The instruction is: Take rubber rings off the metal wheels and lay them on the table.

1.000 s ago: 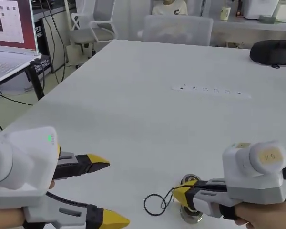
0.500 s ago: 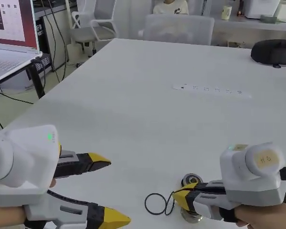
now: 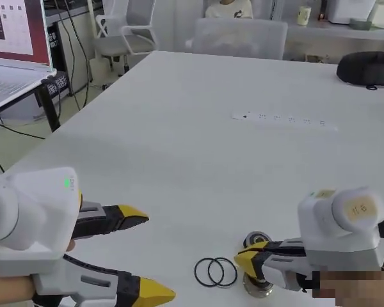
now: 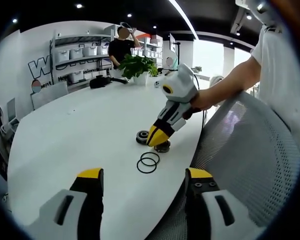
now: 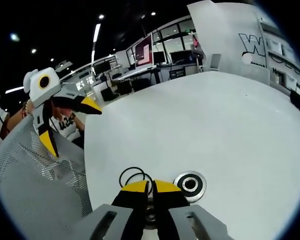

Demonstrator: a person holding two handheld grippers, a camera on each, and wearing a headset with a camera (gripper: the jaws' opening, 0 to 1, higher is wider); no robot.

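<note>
I see a broad white surface (image 3: 198, 147) stretching away from me; at its near edge my left claw (image 3: 155, 257) hangs wide open, holding nothing; my right claw (image 3: 245, 261) has its yellow tips drawn almost together, with nothing visible between them, poised over one metal wheel (image 3: 258, 286); a second metal wheel (image 3: 256, 241) lies flat just behind it; two black rubber rings (image 3: 216, 272), overlapping, lie flat on the surface just left of the wheels, between the two claws.
</note>
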